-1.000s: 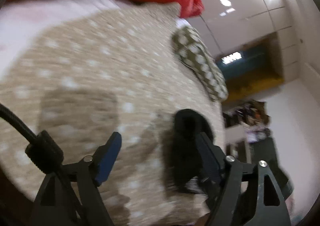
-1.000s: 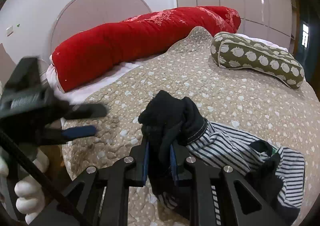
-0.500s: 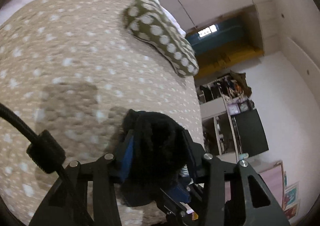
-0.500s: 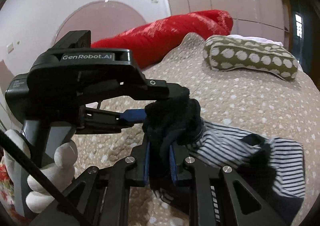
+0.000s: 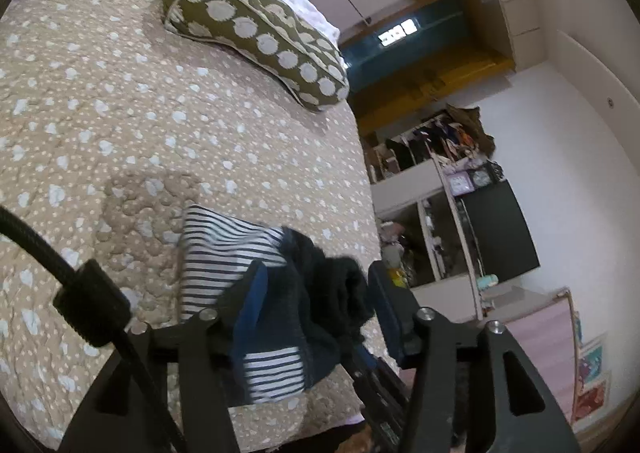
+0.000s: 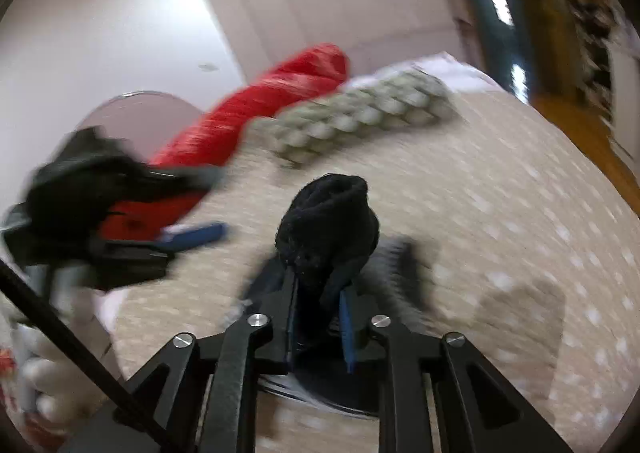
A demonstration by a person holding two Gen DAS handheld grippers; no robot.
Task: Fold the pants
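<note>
The pants point(image 5: 224, 253) are striped white and navy with a black waistband, and lie bunched on the beige dotted bedspread point(image 5: 120, 93). In the left wrist view my left gripper point(image 5: 316, 293) stands around the black waistband point(image 5: 340, 293), with its blue pads at either side of the cloth. In the right wrist view my right gripper point(image 6: 318, 293) is shut on a black bunch of the pants point(image 6: 328, 217) and holds it up above the bed. The left gripper point(image 6: 192, 233) shows blurred at the left of that view.
A green dotted bolster pillow point(image 5: 256, 29) lies at the far side of the bed. A red quilt roll point(image 6: 260, 105) lies behind it. Shelves with clutter and a dark cabinet point(image 5: 492, 229) stand past the bed's edge.
My left gripper came in from the left, closed around the black waistband beside the right gripper, then swung apart from it. The right gripper tilted and lifted its bunch; its view is blurred.
</note>
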